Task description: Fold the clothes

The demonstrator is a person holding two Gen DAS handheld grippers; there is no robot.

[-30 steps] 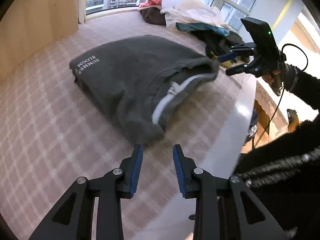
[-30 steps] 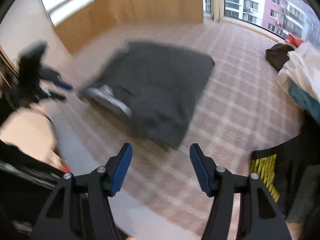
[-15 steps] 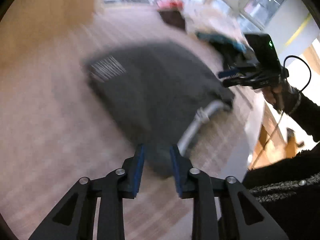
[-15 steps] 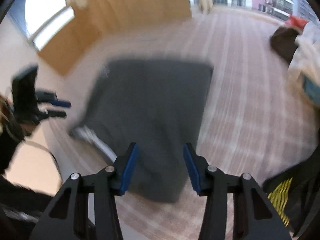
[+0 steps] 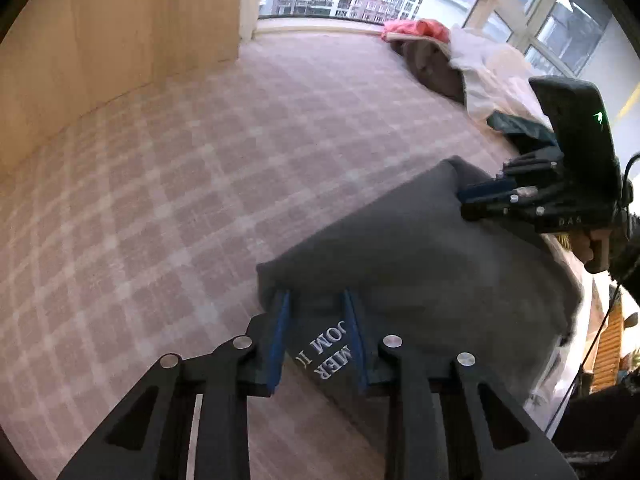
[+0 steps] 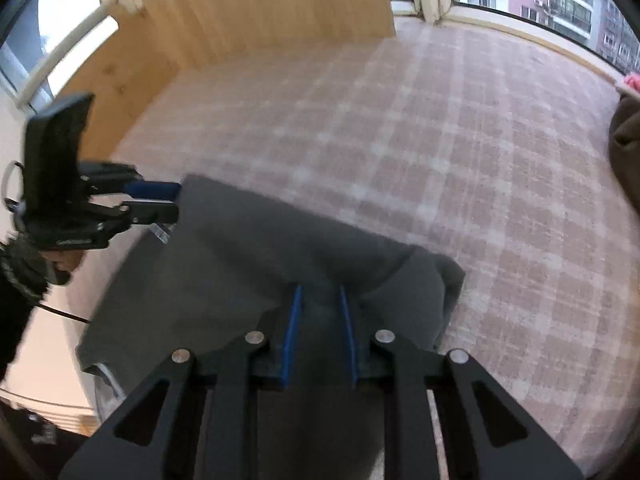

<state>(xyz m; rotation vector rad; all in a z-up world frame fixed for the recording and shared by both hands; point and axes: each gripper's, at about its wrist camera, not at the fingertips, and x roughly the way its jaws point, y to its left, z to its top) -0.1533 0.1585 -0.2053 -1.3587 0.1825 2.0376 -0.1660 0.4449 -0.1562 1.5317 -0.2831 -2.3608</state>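
Sweater lies folded on the plaid bed. Left tool straddles the lettered corner, right tool the other; both are narrowing onto the cloth, likely so both corners lift together for the next fold.

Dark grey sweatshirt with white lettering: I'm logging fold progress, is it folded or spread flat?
Folded. The dark grey sweatshirt with white lettering lies as a compact bundle on the checked pink cover, with layered edges at its corner.

A dark grey garment with white lettering lies on a pink-and-cream checked cover, beside pale wood panelling.
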